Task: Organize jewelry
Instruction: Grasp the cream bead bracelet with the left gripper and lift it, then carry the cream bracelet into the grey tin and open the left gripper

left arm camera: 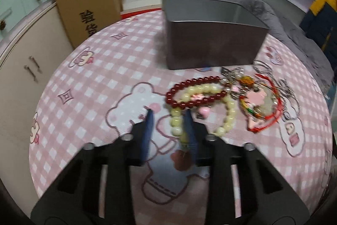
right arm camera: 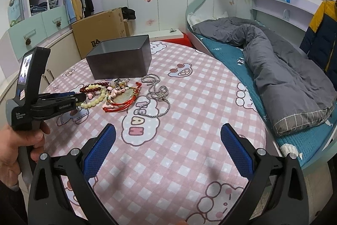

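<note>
A pile of jewelry lies on the pink checked tablecloth: a dark red bead bracelet, a cream bead bracelet, a red cord piece with a pink charm and a silver chain. An open grey box stands behind the pile. My left gripper is open, low over the table, with the near side of the cream bracelet between its fingers. My right gripper is open wide and empty, hovering over the table's near part.
A cardboard carton stands behind the table at left, beside cupboards. A bed with a grey duvet runs along the right. The grey box also shows in the right wrist view.
</note>
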{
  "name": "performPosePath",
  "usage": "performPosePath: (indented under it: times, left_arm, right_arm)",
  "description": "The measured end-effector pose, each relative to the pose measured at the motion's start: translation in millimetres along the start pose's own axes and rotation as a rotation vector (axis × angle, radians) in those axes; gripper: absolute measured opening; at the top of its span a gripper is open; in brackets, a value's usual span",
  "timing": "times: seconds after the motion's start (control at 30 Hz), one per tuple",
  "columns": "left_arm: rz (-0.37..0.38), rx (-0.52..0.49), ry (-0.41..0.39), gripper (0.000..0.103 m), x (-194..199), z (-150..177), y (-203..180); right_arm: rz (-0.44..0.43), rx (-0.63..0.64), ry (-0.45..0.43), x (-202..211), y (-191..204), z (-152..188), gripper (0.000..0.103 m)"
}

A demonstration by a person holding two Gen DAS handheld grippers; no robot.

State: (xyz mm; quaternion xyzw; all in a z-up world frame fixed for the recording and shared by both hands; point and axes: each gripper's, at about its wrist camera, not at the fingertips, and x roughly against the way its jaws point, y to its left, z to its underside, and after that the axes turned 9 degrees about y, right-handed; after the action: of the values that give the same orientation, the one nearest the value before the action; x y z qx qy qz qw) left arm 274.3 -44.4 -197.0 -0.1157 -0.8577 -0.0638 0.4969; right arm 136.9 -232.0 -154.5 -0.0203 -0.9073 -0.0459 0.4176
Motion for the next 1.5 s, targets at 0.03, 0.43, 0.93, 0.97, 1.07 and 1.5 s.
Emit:
performPosePath:
  times: [0.03,0.43,0.93,0.97,1.07,1.5]
  left_arm:
    - [0.024,-0.009,0.0,0.015,2.3,2.2,-1.1]
    - [0.225,0.035,-0.128,0.009,62.9,29.2,14.9]
    - [0.175,0.079,-0.257,0.009,116.7,62.1,51.7]
    - [0.169,0.087,-0.258,0.009,117.2,64.0,54.3]
    - [0.158,0.107,-0.262,0.009,117.9,69.7,63.7]
    - [0.173,0.135,-0.272,0.009,122.3,73.6,76.6]
  right_arm:
    - [-0.001,0.001,-0.001,0.5,0.7,0.0,0.095]
    - [-0.015,0.032,-0.016,11.8,15.9,1.8,0.095]
    - [-0.257,0.232,0.082,-22.1,89.4,-14.7,0.095]
    - [-0.28,0.257,0.107,-31.9,98.0,-18.2,0.094]
    - [-0.322,0.333,0.173,-63.3,126.2,-29.5,0.077]
    - [-0.353,0.451,0.217,-88.2,156.7,-31.2,0.009]
